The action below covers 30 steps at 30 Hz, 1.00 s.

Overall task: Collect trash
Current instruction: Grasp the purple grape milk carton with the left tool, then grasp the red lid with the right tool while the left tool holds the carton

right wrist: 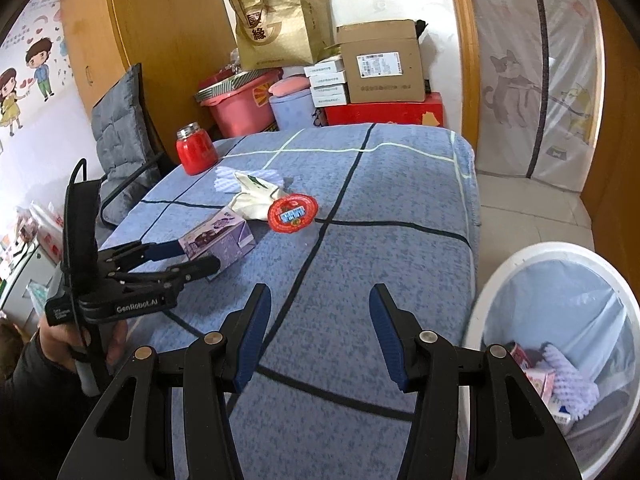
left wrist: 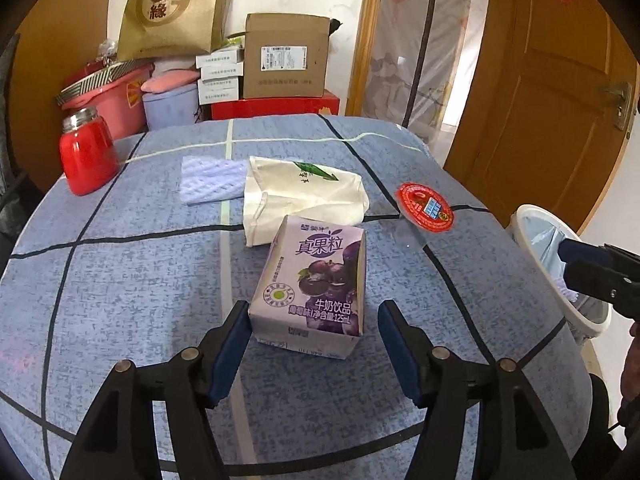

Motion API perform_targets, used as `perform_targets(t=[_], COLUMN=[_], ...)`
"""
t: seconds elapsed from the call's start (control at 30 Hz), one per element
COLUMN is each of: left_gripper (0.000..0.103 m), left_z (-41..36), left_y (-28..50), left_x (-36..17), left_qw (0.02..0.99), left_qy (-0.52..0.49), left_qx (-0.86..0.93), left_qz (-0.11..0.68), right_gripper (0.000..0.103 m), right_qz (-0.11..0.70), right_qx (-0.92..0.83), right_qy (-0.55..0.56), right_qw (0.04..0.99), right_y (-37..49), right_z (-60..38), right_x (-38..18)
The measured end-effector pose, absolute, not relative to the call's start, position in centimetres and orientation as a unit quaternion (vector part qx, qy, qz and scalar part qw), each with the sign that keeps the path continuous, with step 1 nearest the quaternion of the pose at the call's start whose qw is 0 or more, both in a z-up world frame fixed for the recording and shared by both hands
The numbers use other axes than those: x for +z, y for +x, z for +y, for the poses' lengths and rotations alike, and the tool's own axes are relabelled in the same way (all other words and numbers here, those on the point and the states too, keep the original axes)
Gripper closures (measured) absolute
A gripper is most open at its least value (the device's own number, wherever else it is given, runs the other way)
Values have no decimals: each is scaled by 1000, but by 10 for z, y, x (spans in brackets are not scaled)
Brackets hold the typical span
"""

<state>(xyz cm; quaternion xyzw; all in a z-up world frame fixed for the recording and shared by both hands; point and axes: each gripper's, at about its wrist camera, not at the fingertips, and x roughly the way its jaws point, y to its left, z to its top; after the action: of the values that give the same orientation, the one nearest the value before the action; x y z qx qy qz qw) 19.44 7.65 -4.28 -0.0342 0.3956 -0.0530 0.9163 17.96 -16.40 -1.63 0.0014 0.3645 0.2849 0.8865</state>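
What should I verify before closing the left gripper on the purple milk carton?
1. Left gripper open: ok, jaws spread wide.
2. Purple milk carton between the fingers: ok, one finger on each side, not yet gripping.
3. Neighbouring cloth bag out of the grip: ok, it lies behind the carton.
4. Right gripper out of the way: ok, open and empty near the bin.
5. Trash bin ready: ok, lined, some trash inside, room left.
6. Carton empty or full: cannot tell.
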Motion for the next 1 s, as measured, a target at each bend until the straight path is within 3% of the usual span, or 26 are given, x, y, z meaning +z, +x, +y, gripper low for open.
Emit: perform_targets(t=[0.03, 0.07, 0.9, 1.0], left_gripper=[47, 48, 49, 49], left_z=[77, 77, 101, 100], left_y=[195, 195, 161, 162], left_x=[-44, -45, -34, -34], left_qw=[915, 914, 928, 928], left_qy=[-35, -40, -99, -98], left_qx=[-49, -48, -27, -28], left_qz=[399, 401, 358, 358], right_gripper=[51, 51, 51, 58], right_qz=[364, 364, 381, 378], right_qx=[285, 285, 280, 283], right_qy=[-1, -3, -55, -54], right_qw=[887, 887, 879, 880], right_y=[182, 184, 255, 254], right_z=[-161, -158, -79, -80], right_x=[-16, -17, -41, -39])
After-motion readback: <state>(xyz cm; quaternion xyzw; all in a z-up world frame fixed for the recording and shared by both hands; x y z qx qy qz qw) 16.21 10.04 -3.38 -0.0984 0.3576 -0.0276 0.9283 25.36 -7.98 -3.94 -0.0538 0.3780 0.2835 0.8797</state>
